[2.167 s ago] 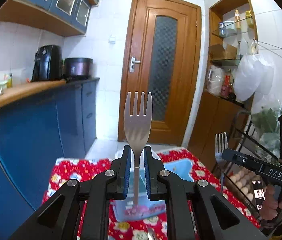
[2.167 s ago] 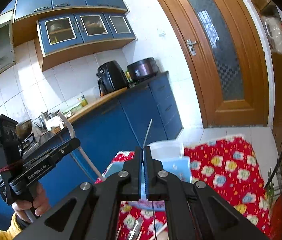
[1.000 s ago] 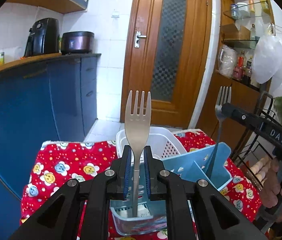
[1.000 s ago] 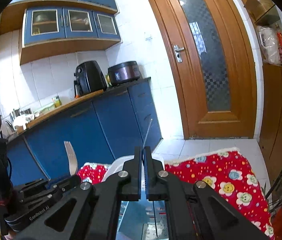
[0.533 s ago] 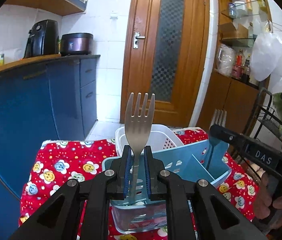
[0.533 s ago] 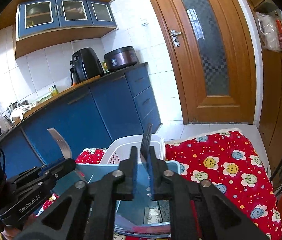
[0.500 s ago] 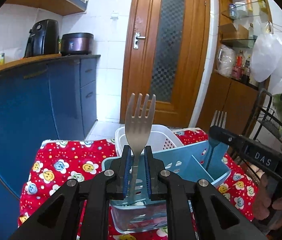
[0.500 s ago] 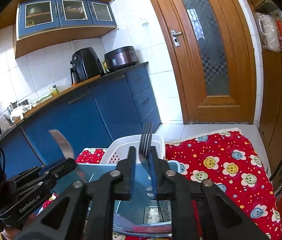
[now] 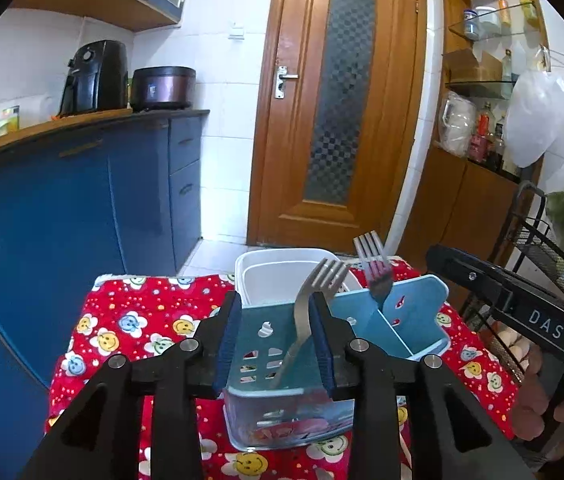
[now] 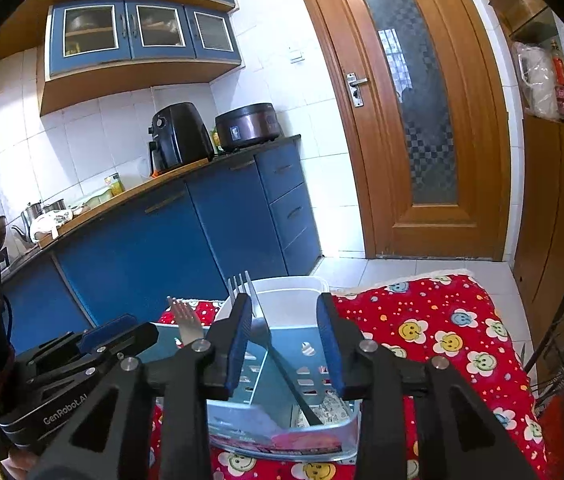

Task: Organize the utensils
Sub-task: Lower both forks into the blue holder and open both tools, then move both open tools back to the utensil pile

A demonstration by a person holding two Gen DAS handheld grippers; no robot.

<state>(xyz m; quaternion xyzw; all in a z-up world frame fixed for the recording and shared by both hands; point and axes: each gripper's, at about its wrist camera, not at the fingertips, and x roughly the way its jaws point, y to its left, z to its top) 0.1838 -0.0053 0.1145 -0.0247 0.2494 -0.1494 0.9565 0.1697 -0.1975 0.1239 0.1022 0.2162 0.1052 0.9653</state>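
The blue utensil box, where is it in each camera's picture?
Left wrist view: the blue utensil box sits low in the middle, behind the left tongs, whose jaws are opening.
Right wrist view: it is low in the middle too, behind the right tongs, also opening.
Shared landmark: the white basket just behind the box.
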